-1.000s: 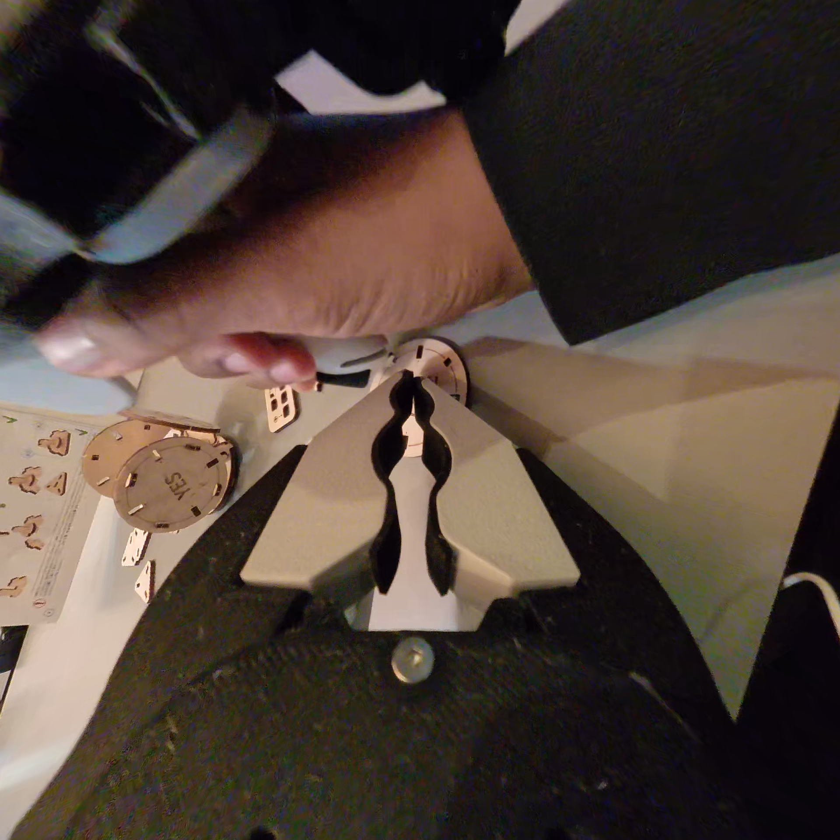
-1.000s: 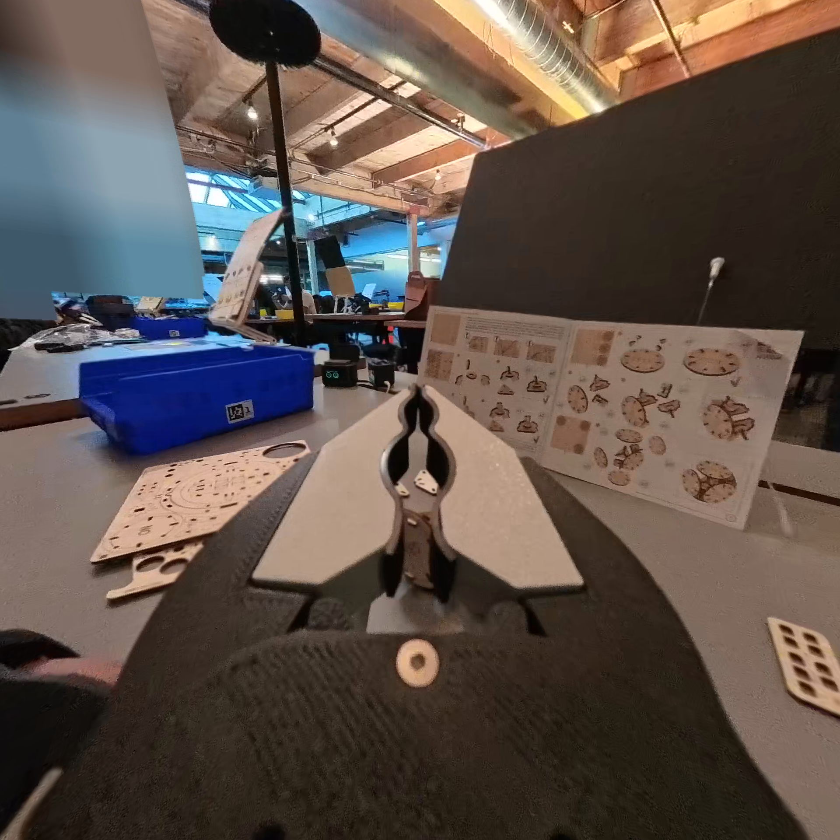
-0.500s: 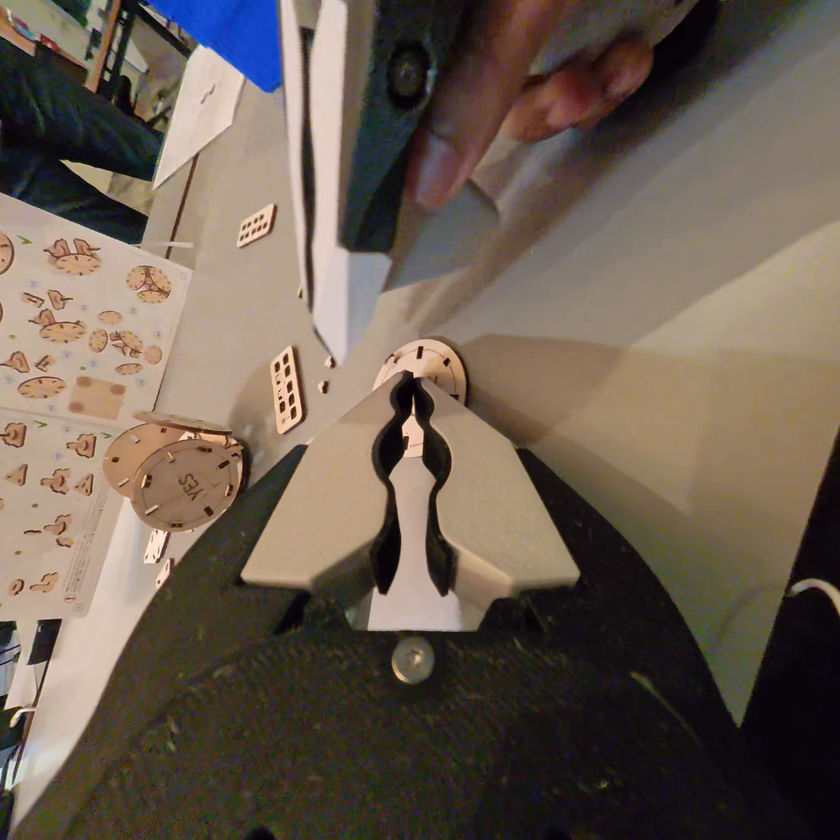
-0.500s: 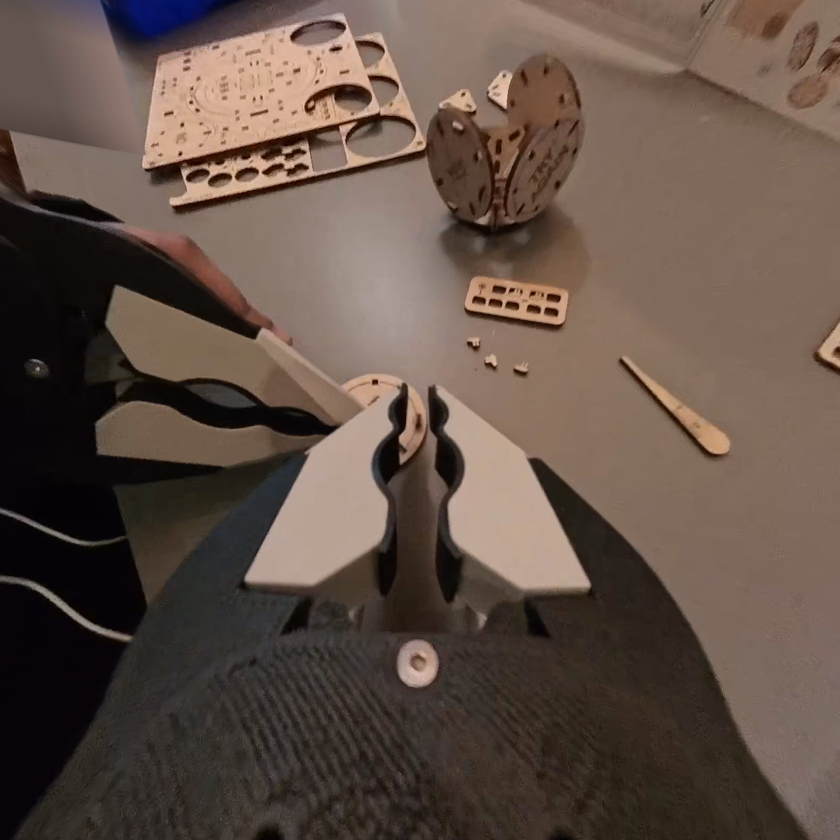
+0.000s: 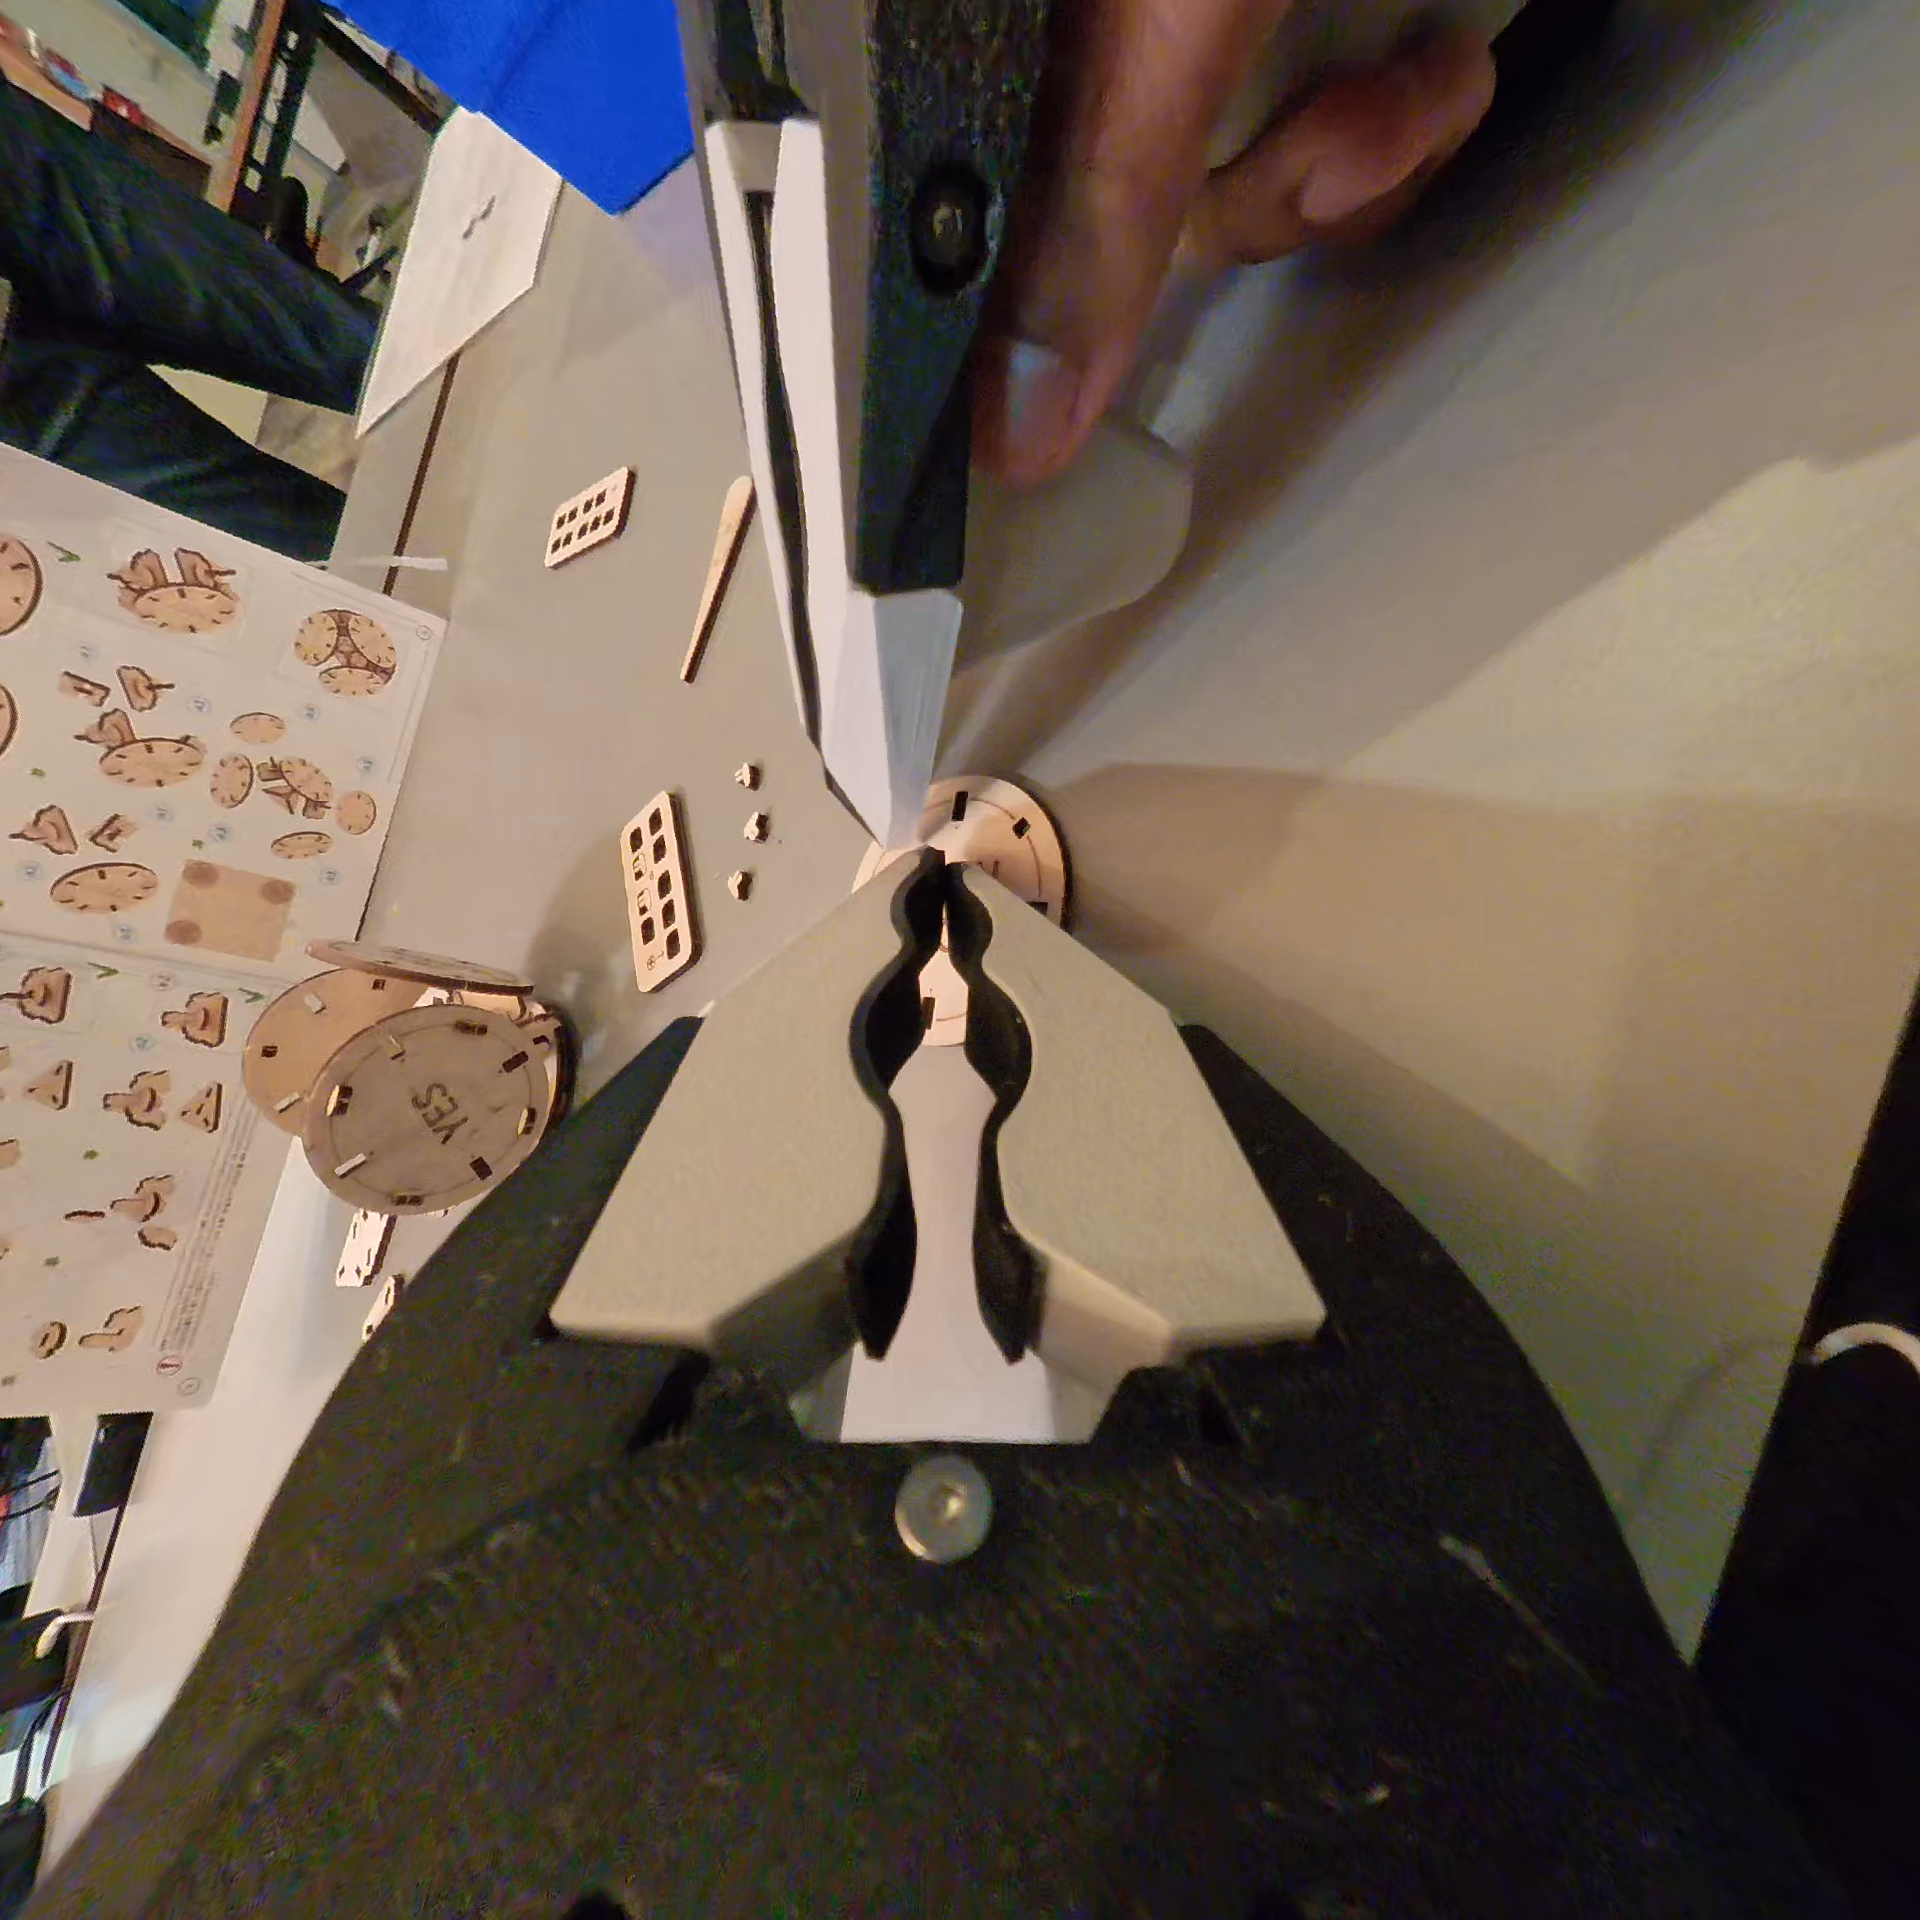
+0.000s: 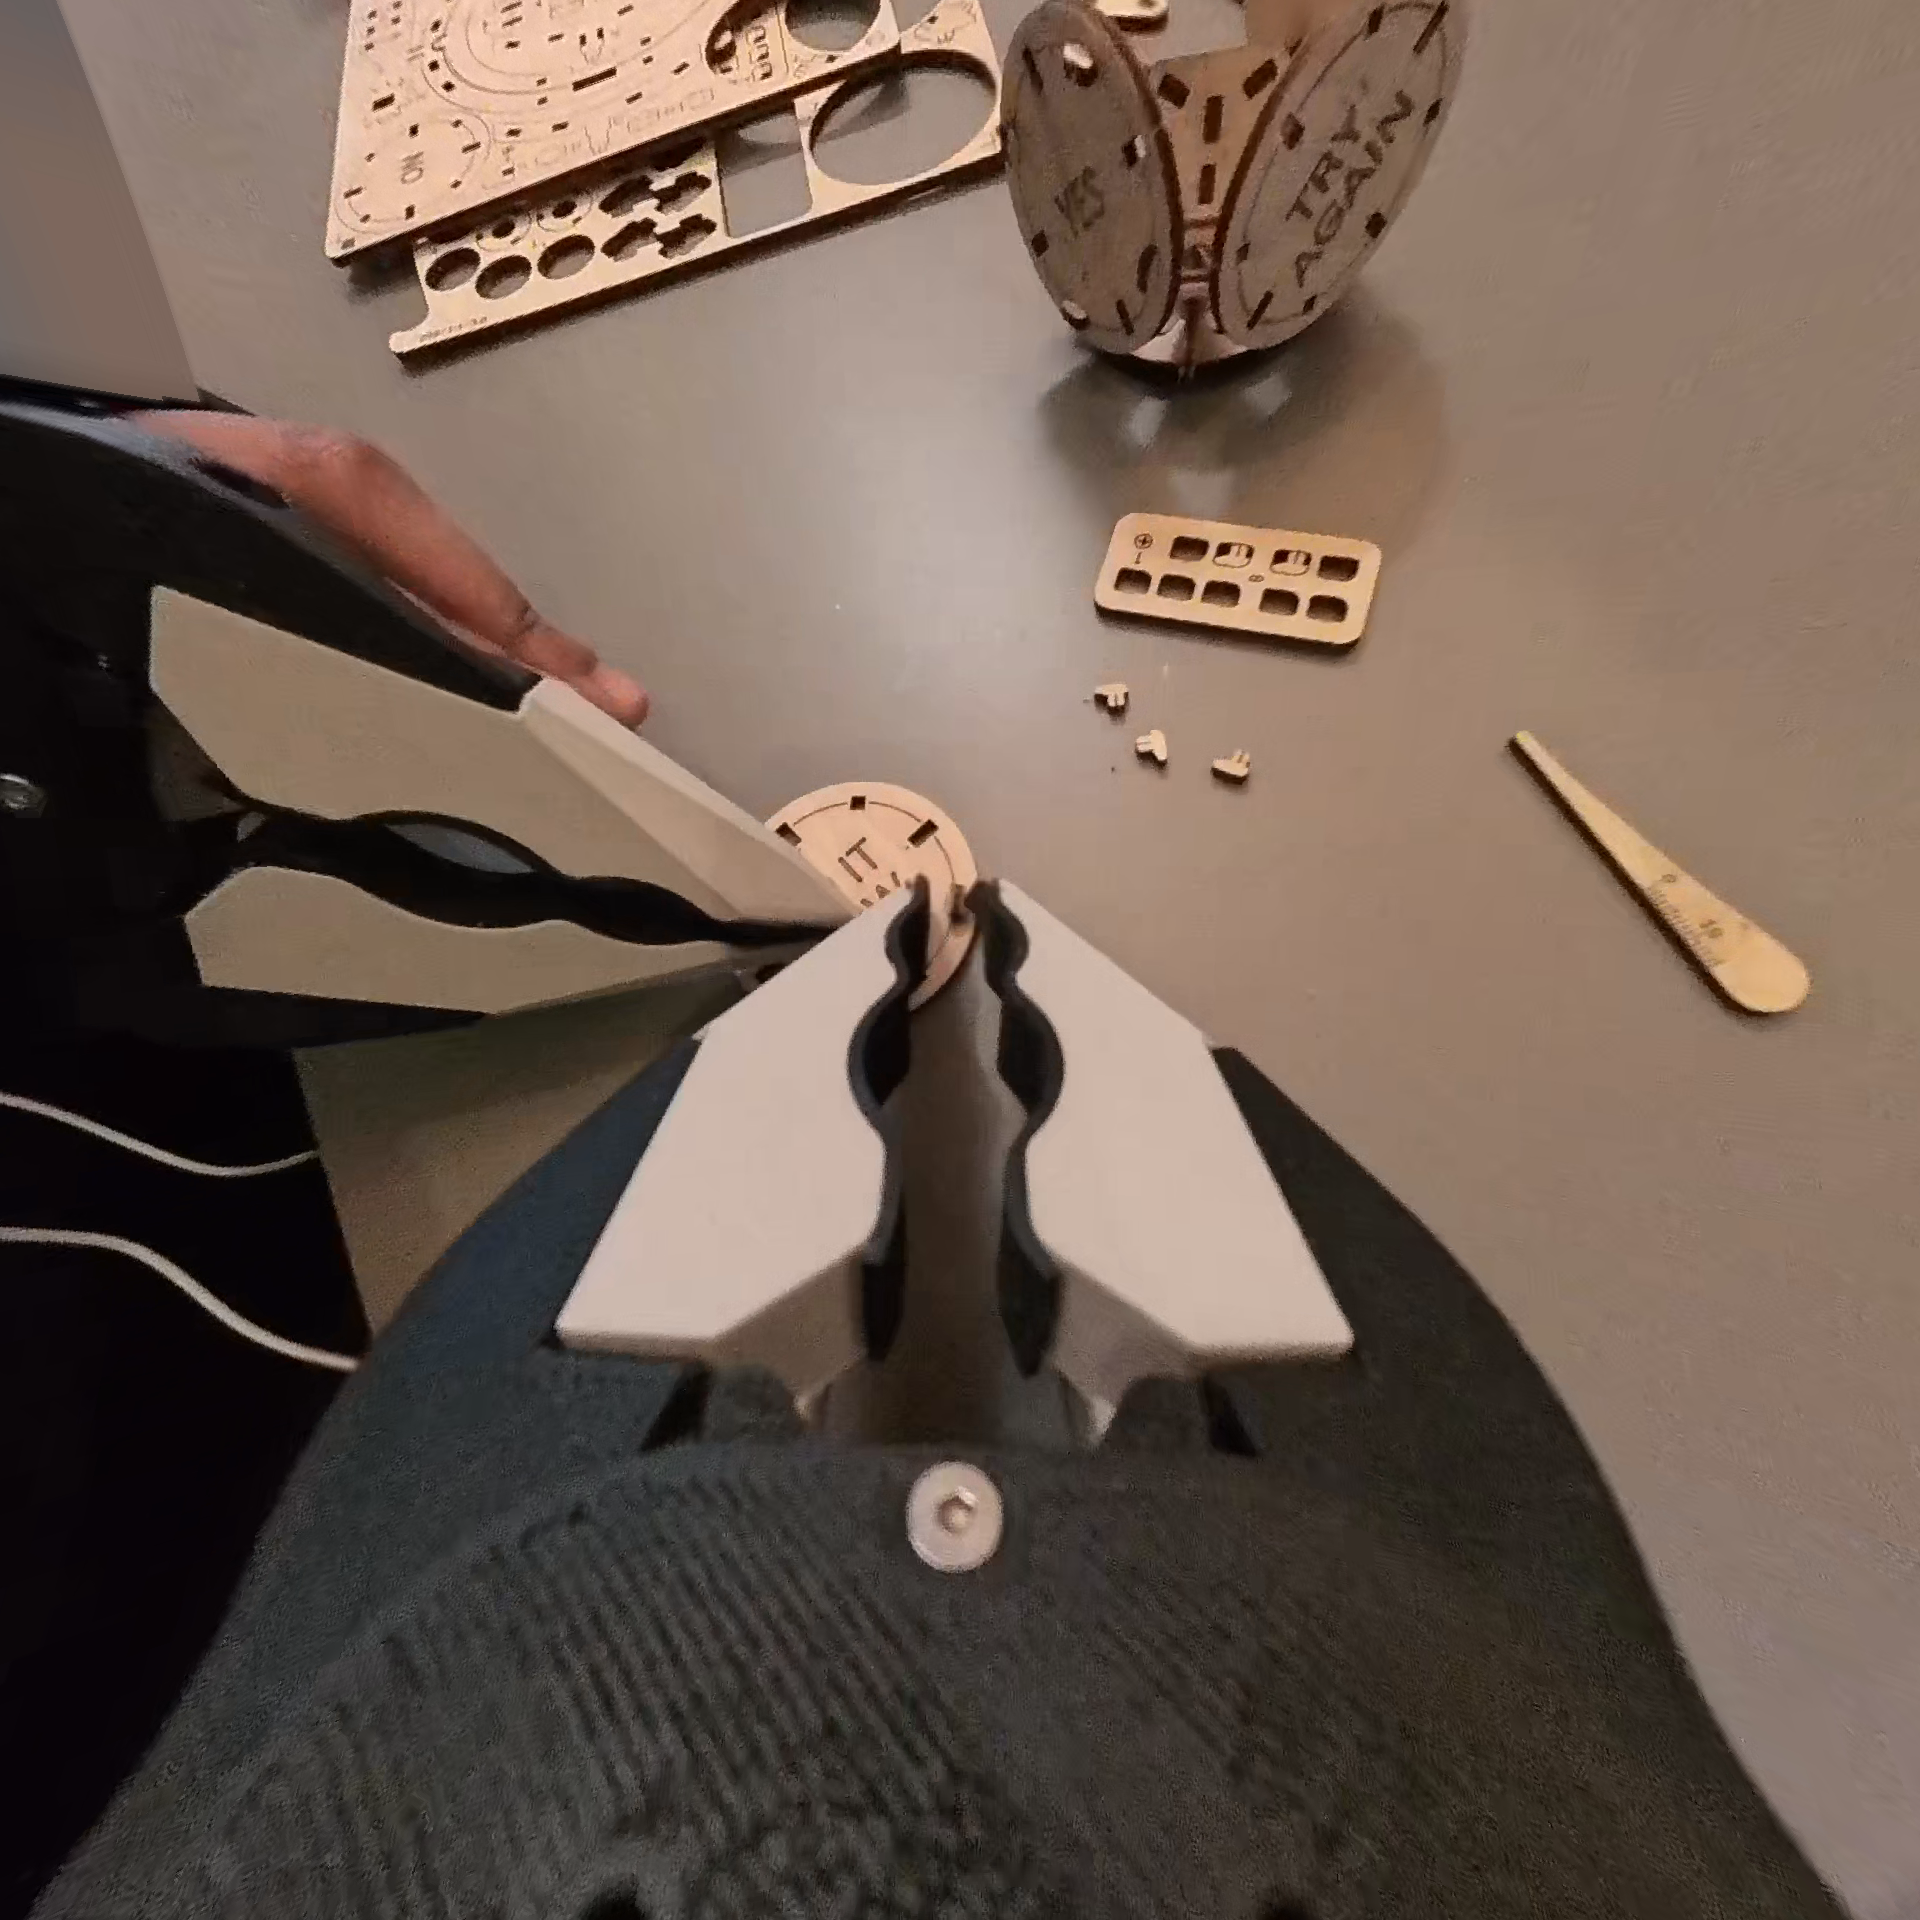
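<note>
Wooden disc [image 6: 868, 836] pinched at rim by closed left gripper [image 5: 940, 868]. Right gripper [image 6: 951, 899] newly arrived, jaws now narrowly parted astride rim, not clamping, near tabletop [image 6: 1351, 1039] edge.

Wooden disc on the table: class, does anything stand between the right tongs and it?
Nothing visible does. The right tongs, tips slightly apart, are already at the edge of the wooden disc. The shut left tongs meet the same disc from the side, not in between.

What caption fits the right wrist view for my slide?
Two grippers, right and left, meet at a wooden disc lying on a grey table.
</note>
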{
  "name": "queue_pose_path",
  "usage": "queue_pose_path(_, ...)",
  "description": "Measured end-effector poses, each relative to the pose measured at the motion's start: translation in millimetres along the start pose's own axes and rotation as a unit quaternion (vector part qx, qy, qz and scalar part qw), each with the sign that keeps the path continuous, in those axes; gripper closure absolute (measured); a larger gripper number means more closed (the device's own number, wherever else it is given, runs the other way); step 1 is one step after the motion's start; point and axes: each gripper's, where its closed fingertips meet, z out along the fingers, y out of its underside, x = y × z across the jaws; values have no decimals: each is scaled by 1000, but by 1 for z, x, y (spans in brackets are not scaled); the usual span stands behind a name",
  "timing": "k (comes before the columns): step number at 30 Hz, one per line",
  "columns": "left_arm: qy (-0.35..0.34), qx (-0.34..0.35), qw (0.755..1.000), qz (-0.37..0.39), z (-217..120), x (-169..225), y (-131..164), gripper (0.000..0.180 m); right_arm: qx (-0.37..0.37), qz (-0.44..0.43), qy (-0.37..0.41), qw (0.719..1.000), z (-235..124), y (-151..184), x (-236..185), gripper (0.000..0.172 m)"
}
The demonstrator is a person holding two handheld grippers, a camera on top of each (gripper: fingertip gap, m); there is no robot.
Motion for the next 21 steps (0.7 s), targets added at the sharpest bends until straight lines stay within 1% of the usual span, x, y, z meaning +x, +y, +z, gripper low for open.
queue_pose_path(7, -2, 0, 1000, 2, 0, 0, 0, 180, -14, -3, -12, 1000, 2, 2, -1, 166)
queue_pose_path(10, -2, 0, 1000, 2, 0, 0, 0, 180, -25, -20, -3, 999, 2, 2, -1, 166)
queue_pose_path(16, -1, 0, 1000, 1, 0, 0, 0, 180, -73, -98, 40, 992, 2, 2, 0, 170)
queue_pose_path(21, -7, -2, 1000, 6, 1, -1, -1, 180, -115, -103, 47, 987, 3, 2, -1, 169)
